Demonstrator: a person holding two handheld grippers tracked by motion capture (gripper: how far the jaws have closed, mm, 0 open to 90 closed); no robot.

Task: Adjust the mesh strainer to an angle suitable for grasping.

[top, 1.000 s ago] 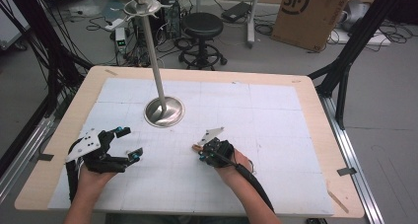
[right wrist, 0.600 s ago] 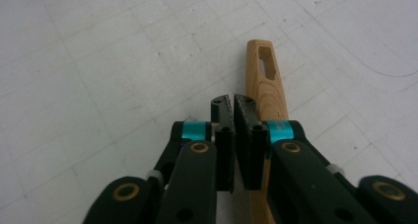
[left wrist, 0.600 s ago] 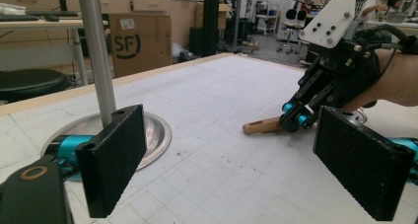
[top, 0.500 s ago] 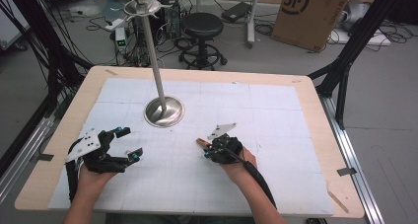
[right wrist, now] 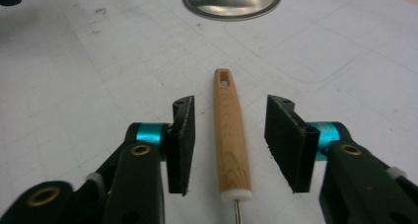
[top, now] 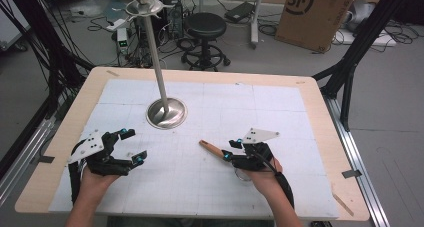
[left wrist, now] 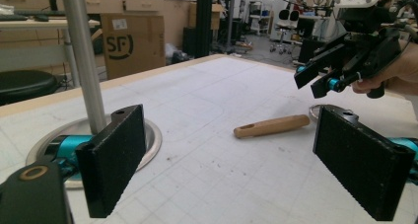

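A utensil with a wooden handle point(top: 212, 148) lies flat on the white mat, right of centre. My right gripper point(top: 232, 149) is open, low over the mat, with one jaw on each side of the handle point(right wrist: 230, 130), neither touching it. A thin metal rod point(right wrist: 236, 211) leaves the handle's white end toward the gripper's body. At the table's front left my left gripper point(top: 135, 146) is held open and empty. In the left gripper view the jaws of my left gripper point(left wrist: 234, 145) frame the handle point(left wrist: 271, 126) and the right gripper point(left wrist: 318, 78) farther off.
A metal stand rises from a round steel base point(top: 166, 113) at the mat's back centre, its pole point(top: 157, 67) leaning slightly. A metal ring point(left wrist: 315, 113) lies near the right hand. Beyond the table are a stool point(top: 206, 24), a cardboard box point(top: 315, 12) and cables.
My right gripper has drawn back to the right along the mat, and the wooden handle now shows in front of its open jaws. The left gripper has stayed put.
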